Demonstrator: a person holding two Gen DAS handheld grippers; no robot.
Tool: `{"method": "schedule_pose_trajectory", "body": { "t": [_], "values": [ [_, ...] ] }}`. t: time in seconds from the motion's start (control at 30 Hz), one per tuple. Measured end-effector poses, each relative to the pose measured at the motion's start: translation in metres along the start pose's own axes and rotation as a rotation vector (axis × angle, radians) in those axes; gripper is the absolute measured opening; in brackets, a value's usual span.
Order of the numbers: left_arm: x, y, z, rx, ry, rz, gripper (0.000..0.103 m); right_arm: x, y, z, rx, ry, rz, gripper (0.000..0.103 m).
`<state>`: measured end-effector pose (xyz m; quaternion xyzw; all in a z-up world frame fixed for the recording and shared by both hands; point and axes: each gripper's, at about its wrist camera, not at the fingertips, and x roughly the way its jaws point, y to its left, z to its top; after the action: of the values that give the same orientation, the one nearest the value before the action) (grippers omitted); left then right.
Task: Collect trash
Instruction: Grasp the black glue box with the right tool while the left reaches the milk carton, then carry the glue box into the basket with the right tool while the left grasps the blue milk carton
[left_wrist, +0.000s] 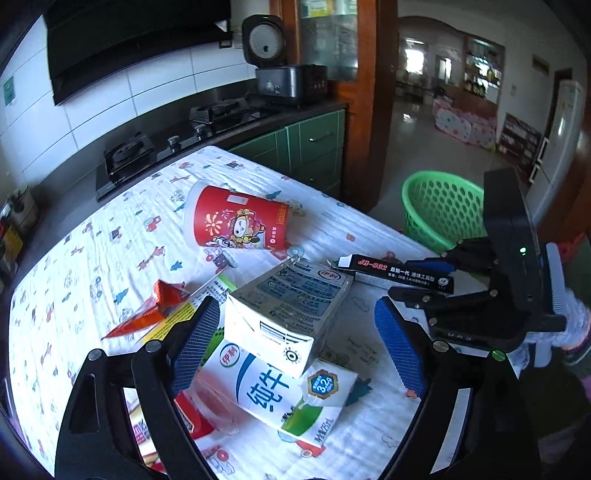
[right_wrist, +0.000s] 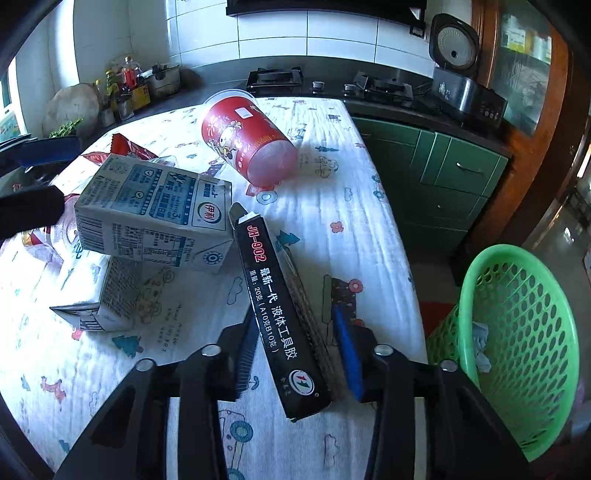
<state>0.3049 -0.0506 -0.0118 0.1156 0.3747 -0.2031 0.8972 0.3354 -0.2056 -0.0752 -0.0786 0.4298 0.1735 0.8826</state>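
My left gripper (left_wrist: 297, 308) is open, its blue pads on either side of a grey milk carton (left_wrist: 291, 306) without touching it. That carton lies on top of a white and blue milk carton (left_wrist: 280, 391). My right gripper (right_wrist: 295, 317) is shut on a long black glue box (right_wrist: 280, 317) near the table's right edge, with the pads pressing on its sides. The box (left_wrist: 402, 271) also shows in the left wrist view. A red paper cup (left_wrist: 240, 221) lies on its side farther back. An orange wrapper (left_wrist: 155, 306) lies to the left.
A green mesh basket (right_wrist: 524, 332) stands on the floor past the table's right edge, with a scrap of paper inside. The table wears a white patterned cloth (right_wrist: 332, 206). Behind it run a stove counter (left_wrist: 207, 118) and green cabinets (right_wrist: 443, 173).
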Motion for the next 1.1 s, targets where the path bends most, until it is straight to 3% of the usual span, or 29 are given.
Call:
{"method": "schedule_pose_trajectory", "body": {
  "t": [0.27, 0.6, 0.77, 1.1],
  "values": [
    [0.03, -0.014, 0.015, 0.18, 0.079, 0.011, 0.088, -0.006, -0.005, -0.003, 0.029, 0.003, 0.025, 0.019],
    [0.063, -0.021, 0.024, 0.314, 0.206, 0.026, 0.088, -0.029, -0.014, -0.008, 0.069, -0.022, 0.045, 0.019],
    [0.072, -0.02, 0.025, 0.304, 0.248, 0.013, 0.084, -0.038, -0.021, -0.01, 0.098, -0.032, 0.048, 0.019],
    [0.071, -0.028, 0.026, 0.293, 0.235, 0.01, 0.07, -0.053, -0.043, -0.023, 0.143, -0.05, 0.014, 0.019]
  ]
}}
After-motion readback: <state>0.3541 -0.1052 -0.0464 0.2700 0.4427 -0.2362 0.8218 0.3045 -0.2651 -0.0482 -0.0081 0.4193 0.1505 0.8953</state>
